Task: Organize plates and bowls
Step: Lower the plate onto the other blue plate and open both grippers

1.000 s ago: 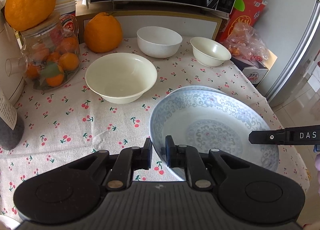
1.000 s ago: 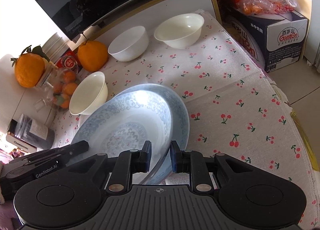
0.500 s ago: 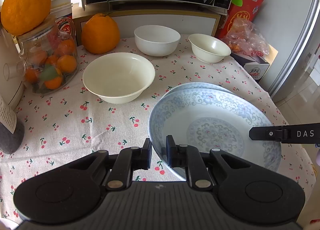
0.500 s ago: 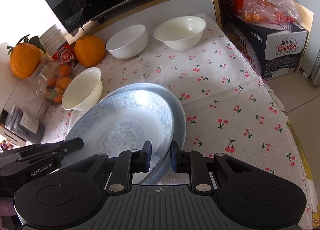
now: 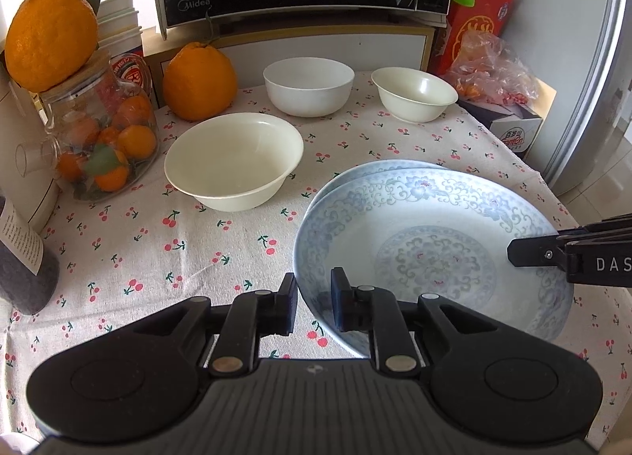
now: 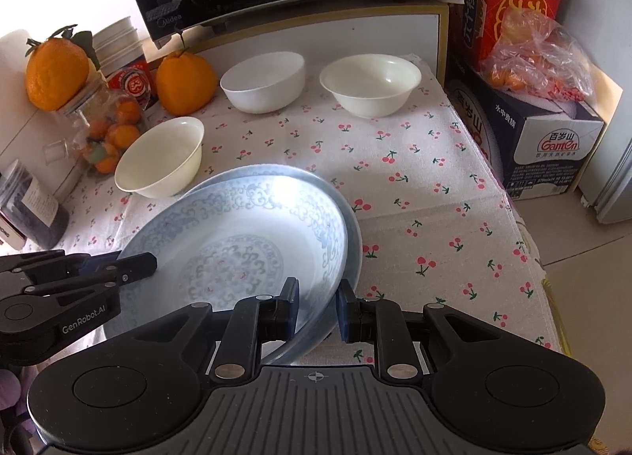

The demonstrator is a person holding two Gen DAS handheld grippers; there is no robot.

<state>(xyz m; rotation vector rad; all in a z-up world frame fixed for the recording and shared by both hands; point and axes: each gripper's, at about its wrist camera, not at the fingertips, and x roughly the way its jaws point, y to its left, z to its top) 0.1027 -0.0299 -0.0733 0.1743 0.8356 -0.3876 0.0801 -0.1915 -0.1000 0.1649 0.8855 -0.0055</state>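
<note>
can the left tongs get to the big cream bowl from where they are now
Probably yes. The left tongs straddle the top plate's rim; the big cream bowl sits just beyond on bare tablecloth, nothing between them.

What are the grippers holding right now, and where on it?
The upper blue-patterned porcelain plate: left gripper pinches its left rim, right gripper its right rim.
</note>
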